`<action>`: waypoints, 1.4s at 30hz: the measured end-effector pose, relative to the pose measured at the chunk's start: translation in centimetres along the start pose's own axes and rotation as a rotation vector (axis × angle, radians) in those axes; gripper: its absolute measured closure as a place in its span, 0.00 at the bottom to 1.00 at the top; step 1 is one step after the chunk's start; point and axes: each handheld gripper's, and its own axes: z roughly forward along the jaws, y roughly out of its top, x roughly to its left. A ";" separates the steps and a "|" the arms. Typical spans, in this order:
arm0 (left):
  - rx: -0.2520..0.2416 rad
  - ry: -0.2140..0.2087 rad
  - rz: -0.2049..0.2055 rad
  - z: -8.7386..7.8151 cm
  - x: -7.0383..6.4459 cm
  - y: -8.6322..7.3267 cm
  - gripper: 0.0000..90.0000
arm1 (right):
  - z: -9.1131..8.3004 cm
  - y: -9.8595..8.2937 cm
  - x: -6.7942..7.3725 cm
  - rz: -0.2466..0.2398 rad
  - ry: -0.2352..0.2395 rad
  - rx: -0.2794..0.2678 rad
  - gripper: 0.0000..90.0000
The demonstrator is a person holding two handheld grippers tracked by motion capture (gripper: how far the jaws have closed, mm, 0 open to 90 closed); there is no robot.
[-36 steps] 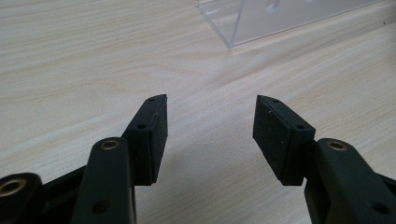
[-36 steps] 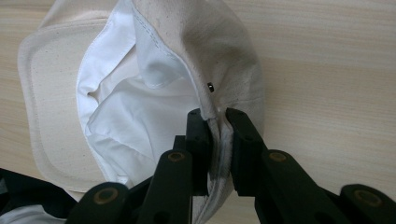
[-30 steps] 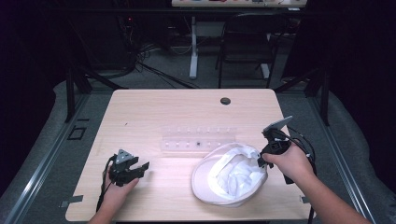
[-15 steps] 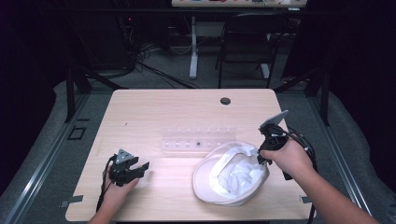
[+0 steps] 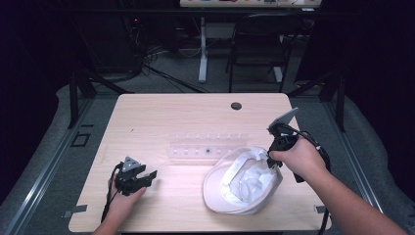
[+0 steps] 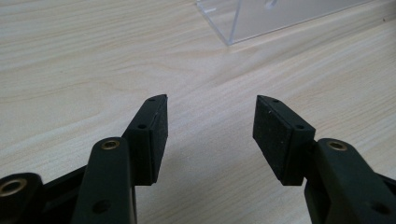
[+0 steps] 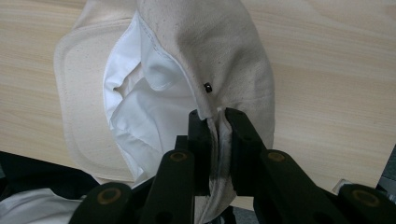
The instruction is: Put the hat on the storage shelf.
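Cream cap [image 7: 224, 56], rim pinched between the right tool's [image 7: 218, 122] jaws.

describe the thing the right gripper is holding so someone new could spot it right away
On the wooden table, look near the right front edge, just in front of the clear plastic rack. The right gripper pinches the rim of a cream cloth cap, upside down, its white lining showing.
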 end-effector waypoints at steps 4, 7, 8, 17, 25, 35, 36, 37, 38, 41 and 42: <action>-0.007 0.004 -0.003 0.0 0.0 0.0 0.51 | -0.6 0.4 0.4 0.008 0.011 0.011 0.90; -0.007 0.004 -0.004 0.0 0.0 0.0 0.51 | -0.7 0.5 0.6 0.035 0.032 0.000 0.90; -0.008 0.004 -0.004 0.0 0.0 0.0 0.51 | -0.8 0.5 0.6 0.046 0.045 -0.003 0.90; -0.005 0.005 -0.005 0.1 0.1 0.0 0.51 | -2.1 1.0 0.8 0.073 0.080 0.038 0.90; -0.006 0.005 -0.006 0.1 0.1 -0.1 0.51 | -3.1 1.1 0.7 0.096 0.158 0.061 0.90; -0.005 0.000 -0.007 0.1 0.1 0.0 0.51 | -3.5 0.9 0.2 0.154 0.342 0.083 0.91; -0.006 0.001 -0.008 0.1 0.1 -0.1 0.51 | -3.6 0.9 0.1 0.154 0.361 0.081 0.91; -0.006 0.001 -0.006 0.1 0.1 0.0 0.51 | -3.8 1.0 -0.1 0.129 0.418 0.101 0.91; -0.007 0.001 -0.006 0.1 0.1 0.0 0.51 | -3.8 0.9 0.2 0.164 0.446 0.074 0.91; -0.011 -0.002 -0.007 0.0 0.1 0.0 0.50 | -4.0 0.9 0.3 0.160 0.497 0.079 0.91; -0.008 -0.002 -0.008 0.1 0.0 0.0 0.50 | -4.0 0.8 0.3 0.159 0.537 0.082 0.91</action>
